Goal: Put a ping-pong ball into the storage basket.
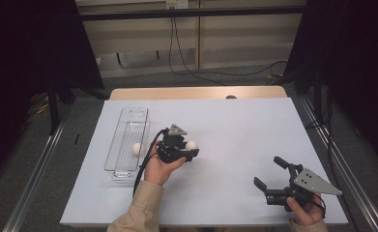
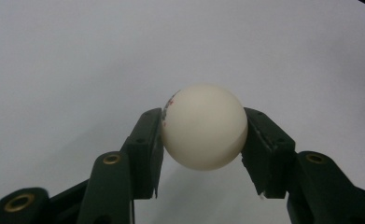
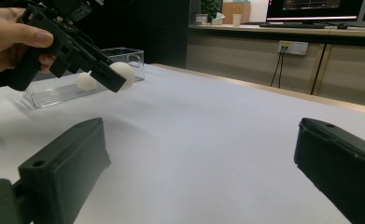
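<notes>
My left gripper (image 1: 190,149) is shut on a white ping-pong ball (image 2: 203,126), held a little above the white table sheet near its middle; the ball (image 1: 191,145) shows at the jaw tips, and the right gripper view has that same ball (image 3: 123,74) too. A second white ball (image 1: 137,148) lies inside a clear plastic box (image 1: 124,121) to the left of that hand. My right gripper (image 1: 269,171) stands open at the front right, with nothing between its fingers (image 3: 63,163).
The white sheet (image 1: 244,130) covers most of a wooden table whose far edge (image 1: 196,92) shows bare. Metal rails run along both sides of the table. Cables hang over the floor beyond it.
</notes>
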{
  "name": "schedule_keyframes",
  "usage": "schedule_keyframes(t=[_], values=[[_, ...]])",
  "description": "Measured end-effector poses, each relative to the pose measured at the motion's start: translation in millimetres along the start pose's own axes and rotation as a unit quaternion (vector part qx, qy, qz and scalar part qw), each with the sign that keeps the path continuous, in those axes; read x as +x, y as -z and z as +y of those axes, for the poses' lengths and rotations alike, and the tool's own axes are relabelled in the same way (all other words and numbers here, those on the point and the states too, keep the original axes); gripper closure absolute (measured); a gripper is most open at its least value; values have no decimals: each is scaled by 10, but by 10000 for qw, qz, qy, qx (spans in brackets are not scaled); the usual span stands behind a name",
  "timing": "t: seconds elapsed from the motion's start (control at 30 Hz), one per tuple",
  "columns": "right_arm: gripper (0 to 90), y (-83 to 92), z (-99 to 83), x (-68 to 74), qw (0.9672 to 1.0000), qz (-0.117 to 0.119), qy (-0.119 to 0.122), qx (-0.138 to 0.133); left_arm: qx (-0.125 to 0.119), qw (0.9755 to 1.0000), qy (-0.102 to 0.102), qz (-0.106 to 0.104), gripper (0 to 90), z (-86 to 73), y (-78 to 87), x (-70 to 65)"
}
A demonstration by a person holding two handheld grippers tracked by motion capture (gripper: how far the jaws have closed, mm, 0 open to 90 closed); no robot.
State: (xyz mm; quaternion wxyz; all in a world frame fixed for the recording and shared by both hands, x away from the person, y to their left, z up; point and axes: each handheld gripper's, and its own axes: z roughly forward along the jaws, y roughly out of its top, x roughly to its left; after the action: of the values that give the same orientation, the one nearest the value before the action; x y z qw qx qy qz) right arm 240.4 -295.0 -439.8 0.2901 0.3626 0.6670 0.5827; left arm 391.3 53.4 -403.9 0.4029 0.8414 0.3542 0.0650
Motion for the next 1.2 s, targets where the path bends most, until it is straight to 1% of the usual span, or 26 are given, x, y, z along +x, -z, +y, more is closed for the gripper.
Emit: schedule_keyframes(t=[0.3, 0.33, 0.4, 0.53, 0.57, 0.67, 0.73, 0.8, 0.83, 0.9, 0.93, 1.0, 1.03, 1.07, 1.13, 1.17, 1.2], values=[[17, 1, 1, 0, 10000, 2, 3, -2, -29, 10000, 21, 42, 509, -3, 53, 37], [17, 1, 0, 0, 10000, 1, 0, 2, -36, 10000, 57, 35, 509, -4, 59, 40], [17, 1, 0, -2, 10000, 1, -1, 0, -54, 10000, 43, 37, 509, -5, 78, 58], [17, 2, 0, -2, 10000, -1, -2, 0, -68, 9999, 108, 56, 509, -10, 116, 79], [17, 2, 1, -2, 10000, -1, -2, 1, -73, 9999, 78, 49, 509, -9, 127, 89], [17, 1, 1, -1, 10000, 8, -1, -3, -89, 9999, 114, 83, 509, -15, 144, 97], [17, 2, 1, -1, 10000, 0, 0, 1, -62, 9999, 82, 113, 509, -18, 158, 112], [17, 3, 2, 0, 10000, -1, 1, -3, -75, 9998, 123, 121, 509, -24, 169, 117], [17, 4, 2, -1, 10000, -2, 4, -5, -48, 9999, 76, 147, 509, -24, 181, 129], [17, 4, 3, -1, 10000, 9, 3, -9, -66, 9998, 123, 153, 509, -31, 192, 137], [17, 4, 3, 0, 10000, 9, 3, -7, -60, 9998, 101, 179, 509, -32, 202, 147], [17, 2, 3, 0, 10000, 7, 4, -2, -88, 9997, 174, 166, 509, -38, 214, 154], [17, 3, 3, 0, 10000, 9, 2, -4, -90, 9996, 147, 206, 509, -40, 223, 163], [17, 3, 3, 0, 10000, 7, 6, -7, -93, 9996, 188, 185, 510, -42, 229, 166], [17, 3, 4, -1, 10000, 6, 1, -13, -111, 9995, 186, 211, 509, -45, 244, 179], [17, 4, 3, -1, 10000, 5, 0, -12, -114, 9995, 220, 204, 509, -48, 251, 183], [17, 3, 4, -1, 10000, 7, 0, -12, -99, 9996, 196, 202, 510, -49, 262, 192]])
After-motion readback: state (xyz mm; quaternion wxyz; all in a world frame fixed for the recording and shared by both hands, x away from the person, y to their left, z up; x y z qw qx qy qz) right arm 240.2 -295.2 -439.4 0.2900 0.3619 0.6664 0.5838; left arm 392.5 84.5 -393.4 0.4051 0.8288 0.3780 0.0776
